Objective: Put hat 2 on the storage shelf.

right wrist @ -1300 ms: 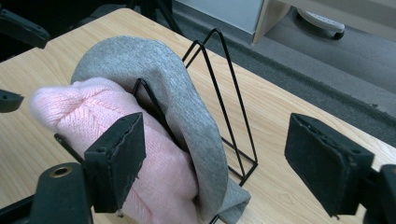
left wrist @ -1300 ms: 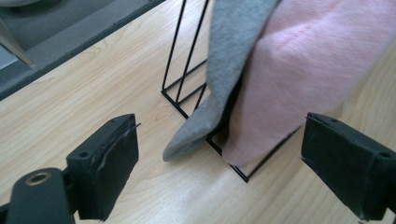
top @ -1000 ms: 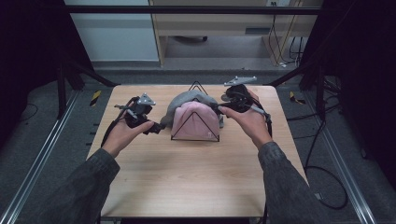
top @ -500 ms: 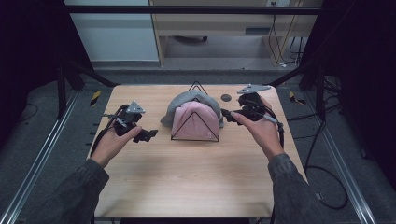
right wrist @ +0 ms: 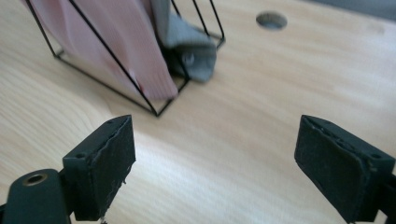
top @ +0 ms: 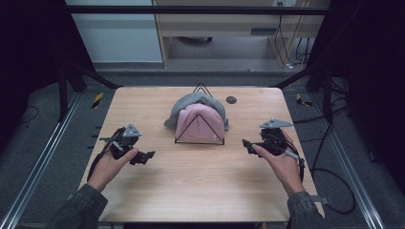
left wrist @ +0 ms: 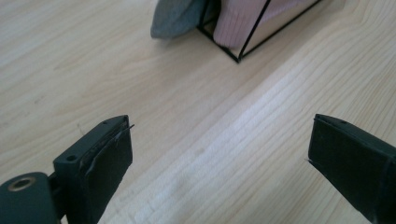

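Right hand-held gripper gaping; ribbed pink cloth over triangular wire rack.

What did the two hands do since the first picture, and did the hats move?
Both hands pulled away from the wire stand toward the near side of the table. The left gripper went out to the left, the right gripper out to the right. Both now stand open with nothing between their jaws. The pink hat and grey hat stayed draped on the stand.
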Demonstrator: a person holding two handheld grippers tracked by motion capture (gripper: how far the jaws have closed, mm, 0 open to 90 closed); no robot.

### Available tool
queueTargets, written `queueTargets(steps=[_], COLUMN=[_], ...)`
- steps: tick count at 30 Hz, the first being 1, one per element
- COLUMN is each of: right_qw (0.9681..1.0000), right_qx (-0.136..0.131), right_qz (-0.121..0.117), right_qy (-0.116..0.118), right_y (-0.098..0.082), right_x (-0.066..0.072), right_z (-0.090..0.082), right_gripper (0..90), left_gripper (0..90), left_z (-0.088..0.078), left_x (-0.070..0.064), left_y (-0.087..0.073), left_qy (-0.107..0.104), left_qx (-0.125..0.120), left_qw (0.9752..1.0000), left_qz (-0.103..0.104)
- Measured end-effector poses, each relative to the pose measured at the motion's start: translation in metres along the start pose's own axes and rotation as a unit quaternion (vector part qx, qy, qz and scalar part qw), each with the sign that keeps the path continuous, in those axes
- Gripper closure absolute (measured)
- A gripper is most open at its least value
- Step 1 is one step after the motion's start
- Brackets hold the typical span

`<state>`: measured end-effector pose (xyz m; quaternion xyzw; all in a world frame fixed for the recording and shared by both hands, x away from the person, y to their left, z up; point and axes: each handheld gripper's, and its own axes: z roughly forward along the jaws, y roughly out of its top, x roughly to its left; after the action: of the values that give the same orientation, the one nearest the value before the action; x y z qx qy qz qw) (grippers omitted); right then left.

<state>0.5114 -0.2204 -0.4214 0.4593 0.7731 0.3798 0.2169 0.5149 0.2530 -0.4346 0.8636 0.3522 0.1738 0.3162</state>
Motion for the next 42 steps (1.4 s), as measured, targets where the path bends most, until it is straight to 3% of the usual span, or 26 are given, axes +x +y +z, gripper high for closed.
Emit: queueTargets(steps=[9, 17, 25, 34, 42], right_qw=[0.9987, 0.998, 0.9972, 0.9965, 0.9961], right_qx=[0.037, 0.049, 0.063, 0.068, 0.068], right_qz=[0.033, 0.04, 0.037, 0.019, 0.013], right_qy=[0.005, 0.005, 0.017, 0.045, 0.054], right_y=[-0.044, -0.058, -0.067, -0.074, -0.075], right_x=[-0.004, -0.004, 0.0, 0.012, 0.018], right_z=[0.021, 0.024, 0.025, 0.026, 0.029], right_gripper=[10.8, 10.9, 10.2, 8.6, 8.3], left_gripper=[5.9, 6.0, 6.0, 5.5, 4.8], left_z=[0.012, 0.016, 0.019, 0.02, 0.023], left_x=[0.002, 0.007, -0.007, -0.014, -0.014], left_y=[-0.033, -0.05, -0.05, -0.053, -0.057], left_qy=[-0.002, -0.001, -0.017, -0.028, -0.029], left_qx=[0.026, 0.036, 0.046, 0.049, 0.058], left_qw=[0.9996, 0.9991, 0.9988, 0.9975, 0.9968], left_qz=[-0.01, -0.024, 0.01, 0.042, 0.047])
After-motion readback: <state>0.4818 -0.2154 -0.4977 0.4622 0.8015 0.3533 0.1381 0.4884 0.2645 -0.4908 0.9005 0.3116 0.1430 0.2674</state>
